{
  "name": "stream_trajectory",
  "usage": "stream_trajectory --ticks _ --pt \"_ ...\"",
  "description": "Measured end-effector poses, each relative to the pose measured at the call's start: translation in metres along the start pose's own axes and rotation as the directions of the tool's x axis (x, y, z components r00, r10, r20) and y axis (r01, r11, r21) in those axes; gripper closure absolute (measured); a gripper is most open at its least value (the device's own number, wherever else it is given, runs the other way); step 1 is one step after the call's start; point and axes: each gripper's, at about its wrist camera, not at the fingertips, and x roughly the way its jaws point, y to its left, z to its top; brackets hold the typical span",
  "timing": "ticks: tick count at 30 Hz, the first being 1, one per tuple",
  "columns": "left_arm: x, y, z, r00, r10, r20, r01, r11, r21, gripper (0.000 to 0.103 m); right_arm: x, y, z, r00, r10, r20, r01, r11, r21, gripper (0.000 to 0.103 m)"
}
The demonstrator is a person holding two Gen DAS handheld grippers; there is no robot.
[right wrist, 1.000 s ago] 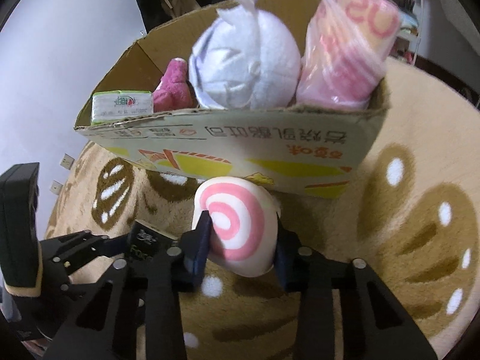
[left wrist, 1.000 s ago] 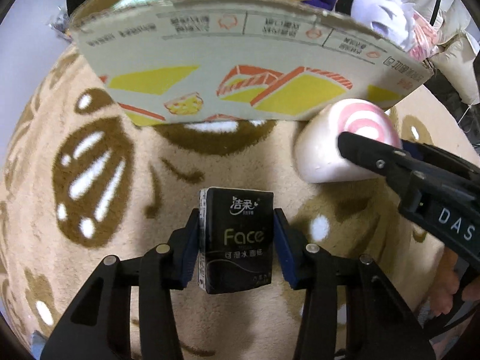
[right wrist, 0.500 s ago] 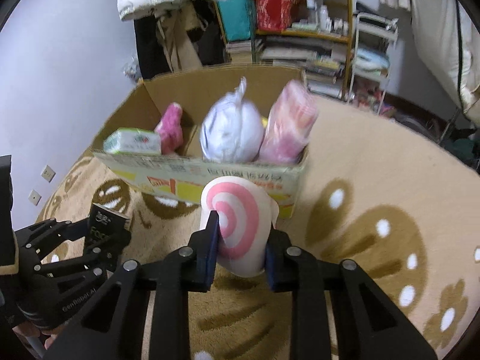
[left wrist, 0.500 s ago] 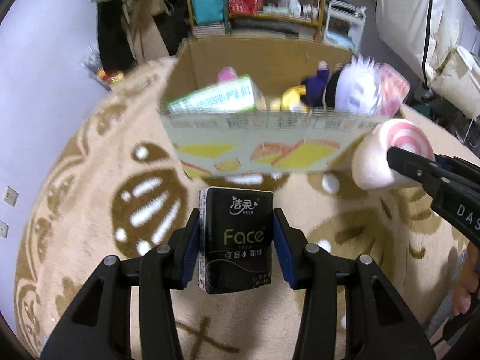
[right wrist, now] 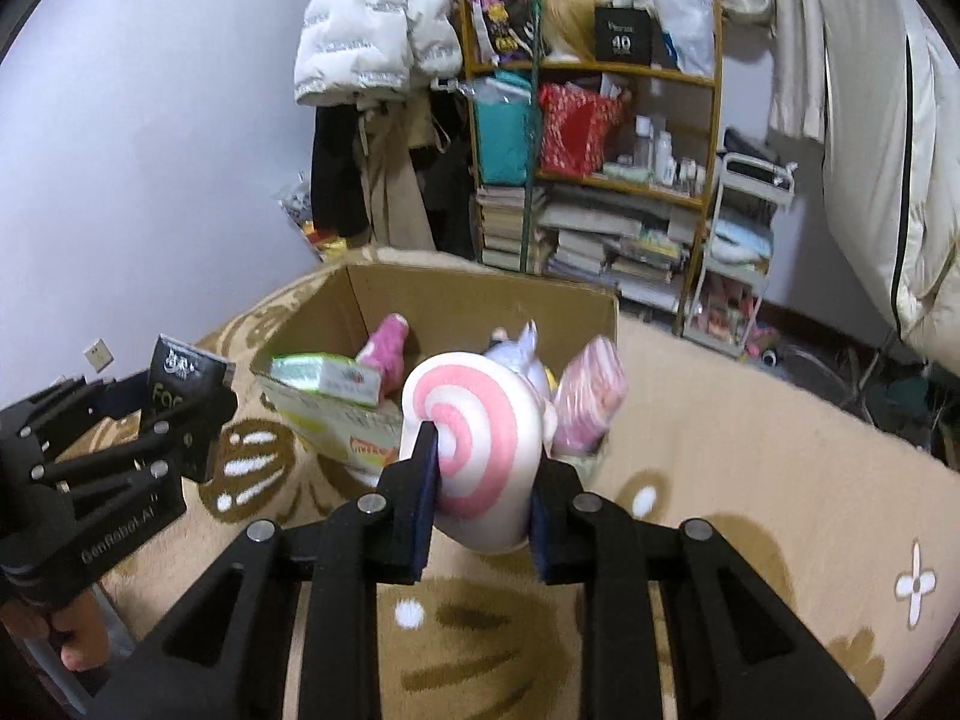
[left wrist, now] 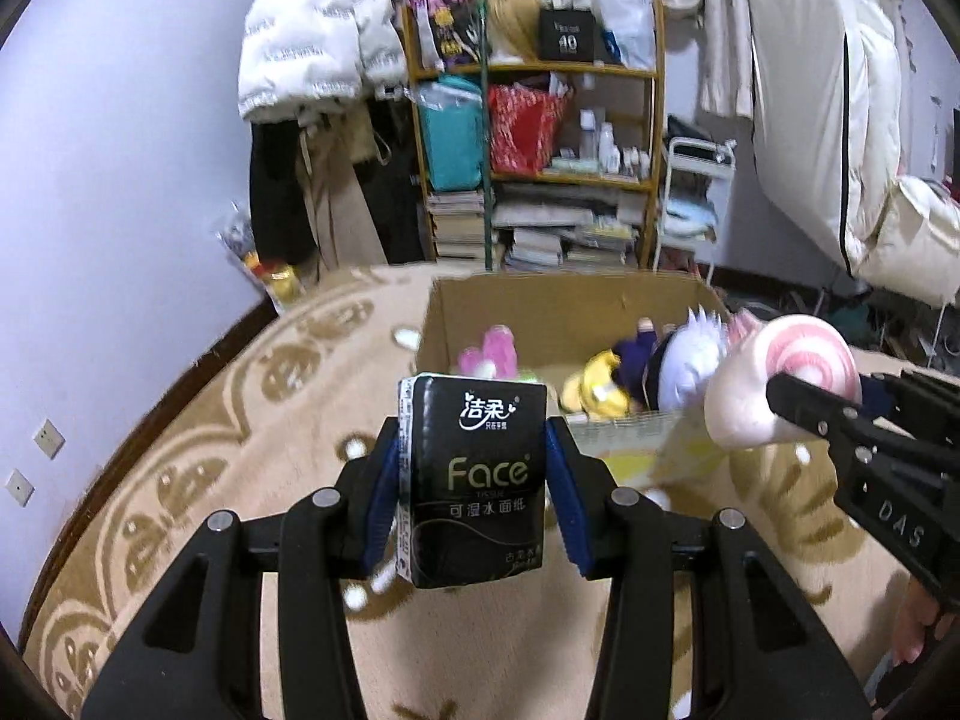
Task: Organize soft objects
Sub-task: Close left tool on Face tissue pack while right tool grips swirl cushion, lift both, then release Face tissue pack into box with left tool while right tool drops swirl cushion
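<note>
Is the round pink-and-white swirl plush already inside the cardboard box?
No, the round pink-and-white swirl plush is pinched in the right claw, held in front of the cardboard box, not in it.

Cardboard box [right wrist: 480,306] on the rug [right wrist: 750,450], plush toys [left wrist: 684,360] inside, bookshelf [right wrist: 600,180] behind, perhaps against the wall.

Beige rug [left wrist: 198,480] with brown floral pattern covers the floor. Wooden shelf unit [right wrist: 594,138] at far wall: stacked books, bottles, teal and red bags. White puffer jacket [left wrist: 312,42] hangs to its left. White wire cart [right wrist: 744,252] stands just right of shelf.
</note>
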Motion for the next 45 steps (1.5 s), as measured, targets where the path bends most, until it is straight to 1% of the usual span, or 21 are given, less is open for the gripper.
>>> stream_trajectory --ticks 4,10,14,17,19,23,26,30,35,45 --pt "0.003 0.007 0.010 0.999 0.000 0.035 0.000 1.000 -0.014 0.059 -0.003 0.002 0.006 0.999 -0.012 0.043 0.012 1.000 -0.014 0.077" --pt "0.006 0.007 0.020 0.997 0.012 0.080 -0.013 1.000 0.019 0.059 -0.004 0.003 0.015 0.996 -0.032 0.085 0.033 0.999 -0.017 0.077" --pt "0.010 0.006 0.029 0.996 0.005 0.094 -0.008 1.000 0.026 0.059 -0.005 0.000 0.022 0.992 -0.049 0.118 0.052 0.998 -0.021 0.077" --pt "0.012 0.002 0.034 0.993 0.015 0.116 -0.020 0.999 0.044 0.059 -0.003 -0.003 0.030 0.988 -0.058 0.140 0.061 0.998 -0.022 0.076" --pt "0.018 0.003 0.037 0.995 0.004 0.102 -0.008 0.999 0.033 0.059 -0.001 -0.003 0.036 0.985 -0.068 0.157 0.073 0.997 -0.027 0.076" --pt "0.029 0.008 0.040 0.996 0.017 0.092 -0.020 0.999 0.025 0.059 0.007 -0.003 0.046 0.981 -0.082 0.177 0.090 0.995 -0.039 0.074" --pt "0.037 0.012 0.043 0.996 0.009 0.083 -0.011 1.000 0.022 0.059 0.015 -0.005 0.051 0.980 -0.081 0.183 0.092 0.994 -0.053 0.073" --pt "0.048 0.011 0.051 0.997 -0.005 0.080 0.002 0.999 0.035 0.059 0.027 -0.010 0.057 0.984 -0.066 0.167 0.076 0.996 -0.052 0.072" --pt "0.058 0.010 0.052 0.997 -0.019 0.069 0.016 0.999 0.043 0.059 0.038 -0.022 0.057 0.988 -0.035 0.152 0.038 0.999 -0.020 0.072" --pt "0.081 0.016 0.051 0.998 -0.058 0.022 0.058 0.998 0.009 0.058 0.055 -0.028 0.059 0.988 0.011 0.153 -0.011 1.000 -0.004 0.071"
